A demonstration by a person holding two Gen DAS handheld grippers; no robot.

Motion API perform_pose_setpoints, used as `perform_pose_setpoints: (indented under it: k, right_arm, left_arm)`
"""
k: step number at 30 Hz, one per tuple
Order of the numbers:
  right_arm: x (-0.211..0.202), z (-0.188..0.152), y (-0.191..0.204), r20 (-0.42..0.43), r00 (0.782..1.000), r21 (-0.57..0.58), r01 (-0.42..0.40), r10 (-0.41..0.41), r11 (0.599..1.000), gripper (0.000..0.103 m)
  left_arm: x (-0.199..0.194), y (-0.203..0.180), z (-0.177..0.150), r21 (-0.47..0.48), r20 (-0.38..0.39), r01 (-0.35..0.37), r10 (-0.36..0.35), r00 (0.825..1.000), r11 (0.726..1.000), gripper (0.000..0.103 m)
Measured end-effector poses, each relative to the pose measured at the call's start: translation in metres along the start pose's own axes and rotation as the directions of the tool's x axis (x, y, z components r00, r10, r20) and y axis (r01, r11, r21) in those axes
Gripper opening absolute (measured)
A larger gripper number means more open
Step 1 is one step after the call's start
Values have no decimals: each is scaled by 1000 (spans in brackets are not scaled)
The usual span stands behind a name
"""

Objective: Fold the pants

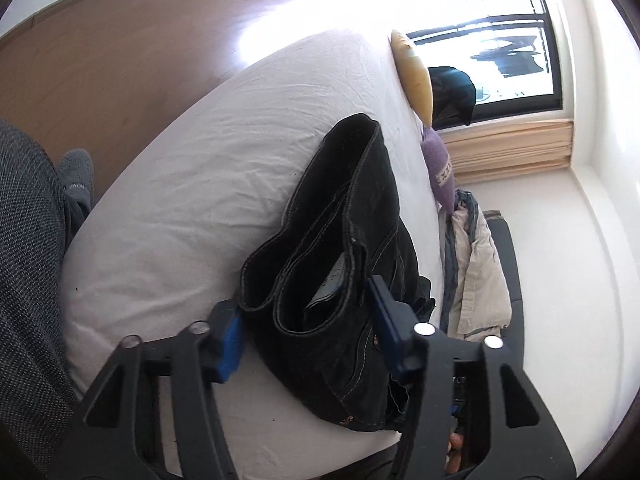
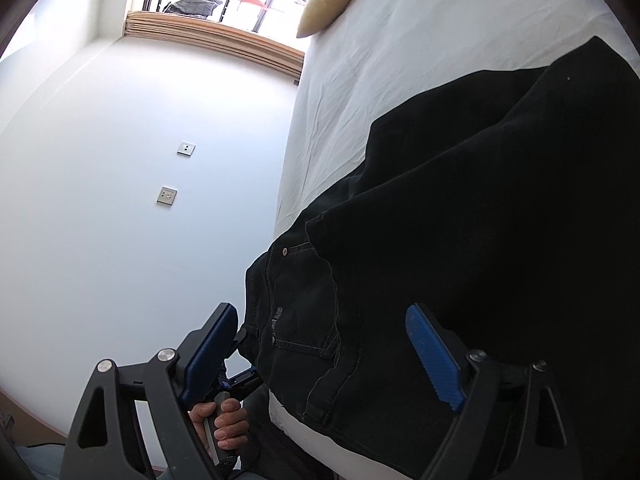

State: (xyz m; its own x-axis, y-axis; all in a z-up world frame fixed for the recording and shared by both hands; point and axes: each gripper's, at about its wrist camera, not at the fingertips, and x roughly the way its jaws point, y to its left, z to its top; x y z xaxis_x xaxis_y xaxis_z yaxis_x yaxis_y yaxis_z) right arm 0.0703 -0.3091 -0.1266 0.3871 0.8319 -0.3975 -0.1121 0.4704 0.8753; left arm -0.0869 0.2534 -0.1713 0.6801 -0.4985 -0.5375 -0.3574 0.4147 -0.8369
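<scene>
Black jeans (image 1: 348,248) lie folded in a stack on the white bed sheet (image 1: 180,200), near the bed's edge. My left gripper (image 1: 308,328) is open, its blue pads either side of the folded end of the jeans, not closed on them. In the right wrist view the same black jeans (image 2: 460,220) fill the right half, with a back pocket and rivet showing. My right gripper (image 2: 328,344) is open and straddles the waistband part of the jeans over the bed edge.
A yellow pillow (image 1: 416,76) and a purple cushion (image 1: 440,168) lie at the head of the bed by the window. Beige and grey clothes (image 1: 472,264) hang beside the bed. A white wall with sockets (image 2: 166,195) is beside the bed. A person's hand (image 2: 224,424) holds the other gripper's handle.
</scene>
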Motion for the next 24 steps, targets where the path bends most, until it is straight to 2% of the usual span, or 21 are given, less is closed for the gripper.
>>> perform_pose_setpoints:
  k: [1, 4, 10, 13, 14, 15, 16, 18, 21, 24]
  right_arm:
    - [4, 1, 4, -10, 1000, -7, 3, -3, 1000, 89]
    - [7, 2, 10, -27, 1000, -24, -11, 10, 1000, 89]
    - [35, 14, 34, -91, 996, -79, -24, 16, 997, 89]
    - [61, 17, 35, -172, 985, -87, -13, -2, 996, 89]
    - [74, 16, 30, -217, 975, -87, 37, -55, 996, 89]
    - [89, 13, 21, -263, 955, -86, 117, -135, 989, 88]
    - [97, 11, 15, -268, 948, -94, 153, -173, 984, 89]
    - [97, 8, 21, -231, 958, -122, 143, -168, 982, 96]
    - [102, 0, 29, -212, 957, -187, 161, -200, 969, 103]
    - [103, -6, 33, -182, 960, -217, 170, -211, 961, 103]
  left_arm:
    - [2, 5, 2, -25, -5, 10, -10, 1000, 1000, 33]
    - [3, 18, 7, -94, -12, 53, -55, 998, 994, 25]
    - [-1, 6, 11, -61, -6, 57, -58, 998, 996, 15]
    - [-4, -15, 10, -2, 6, 53, -53, 999, 999, 13]
    - [-6, -25, 9, 20, 8, 52, -53, 999, 998, 12]
    - [-6, -35, 9, 42, 10, 54, -54, 998, 998, 12]
    - [-8, -47, 8, 69, 10, 57, -58, 998, 996, 12]
    - [-10, -72, 4, 142, 12, 54, -56, 998, 988, 12]
    - [-5, -106, -3, 233, 5, 60, -63, 998, 971, 12]
    - [0, -138, -10, 294, -12, 76, -76, 997, 953, 12]
